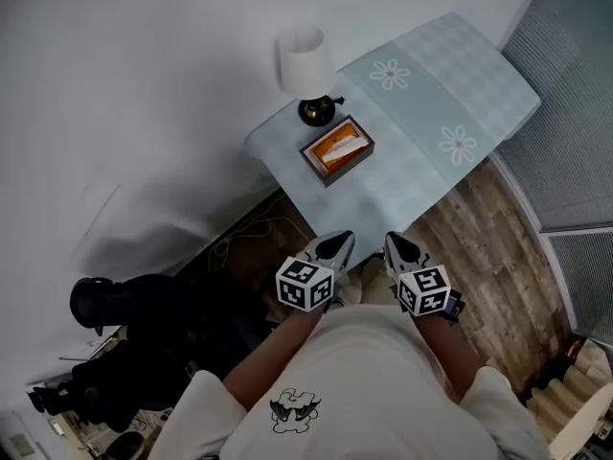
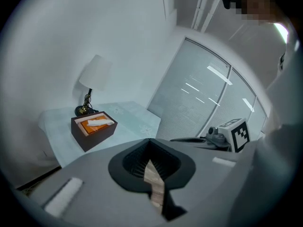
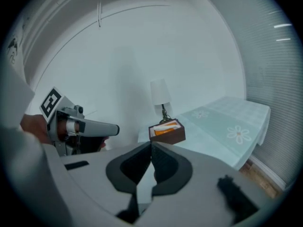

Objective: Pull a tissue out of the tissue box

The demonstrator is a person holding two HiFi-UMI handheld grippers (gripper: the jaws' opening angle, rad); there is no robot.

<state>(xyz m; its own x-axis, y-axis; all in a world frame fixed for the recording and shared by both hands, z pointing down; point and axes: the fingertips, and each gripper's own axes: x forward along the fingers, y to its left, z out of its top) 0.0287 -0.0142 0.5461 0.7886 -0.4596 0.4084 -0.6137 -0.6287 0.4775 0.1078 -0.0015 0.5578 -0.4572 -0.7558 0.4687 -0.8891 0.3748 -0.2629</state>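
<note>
Tissue [image 2: 101,122] lies atop box [image 1: 336,150], well ahead of left tongs [image 1: 335,247] and right tongs [image 1: 399,248], both closed, empty; best to open one, reach forward, pinch the tissue's top.

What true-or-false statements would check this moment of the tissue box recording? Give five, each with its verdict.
1. The tissue box sits on the table next to the lamp. True.
2. The right gripper is shut on a tissue. False: its jaws are together with nothing between them.
3. A white tissue shows at the top of the box. True.
4. The lamp lies tipped over on the floor. False: it stands upright on the table.
5. The left gripper and the right gripper are both apart from the box, close to the person's body. True.
</note>
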